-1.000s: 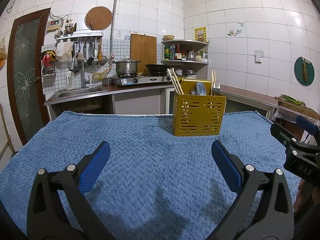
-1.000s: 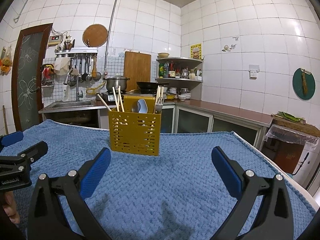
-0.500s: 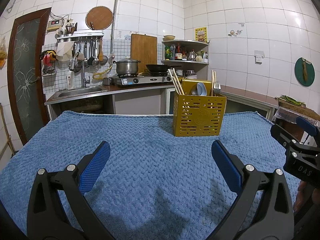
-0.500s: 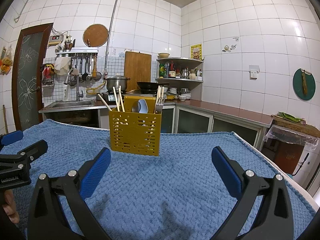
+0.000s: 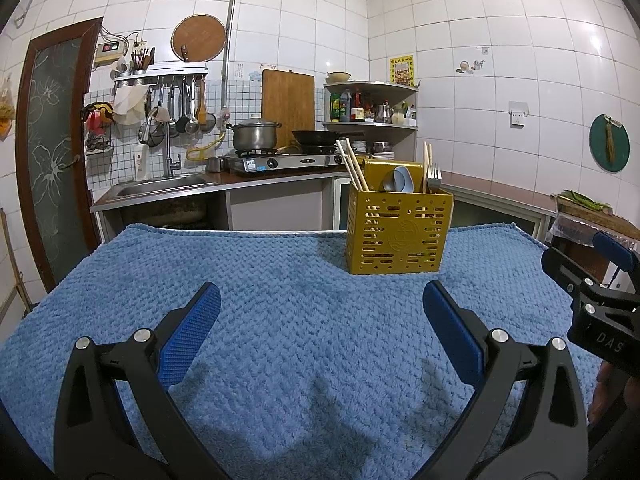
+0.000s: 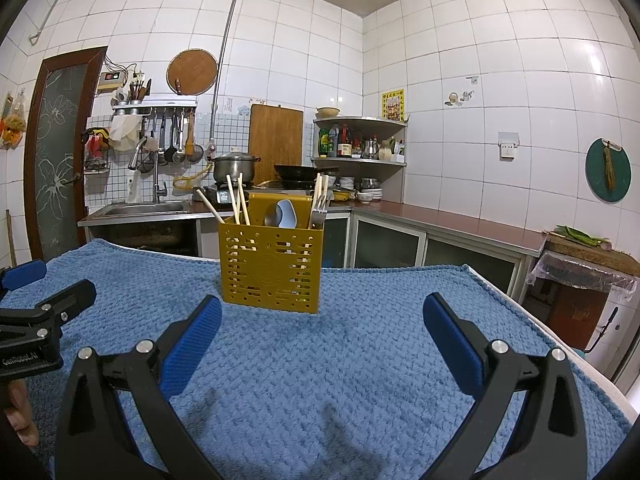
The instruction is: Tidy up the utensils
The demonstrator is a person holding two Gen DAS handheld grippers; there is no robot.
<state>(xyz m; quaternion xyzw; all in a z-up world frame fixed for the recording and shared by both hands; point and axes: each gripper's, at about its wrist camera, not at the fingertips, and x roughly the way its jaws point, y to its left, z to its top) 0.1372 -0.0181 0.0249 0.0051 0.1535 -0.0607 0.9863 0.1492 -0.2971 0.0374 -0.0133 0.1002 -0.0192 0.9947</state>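
Observation:
A yellow perforated utensil holder stands on the blue towel, ahead and right of my left gripper. It holds wooden chopsticks, a blue spoon and a fork. In the right wrist view the holder stands just ahead and left of centre, with chopsticks, spoon and fork. My right gripper is open and empty. My left gripper is open and empty. Each gripper hovers low over the towel.
The right gripper's body shows at the right edge of the left wrist view; the left gripper's body shows at the left edge of the right wrist view. Behind the table are a sink counter, a stove with a pot, and a corner shelf.
Both views have shifted only slightly; the holder sits a touch lower in the right wrist view. Both grippers stay open and empty.

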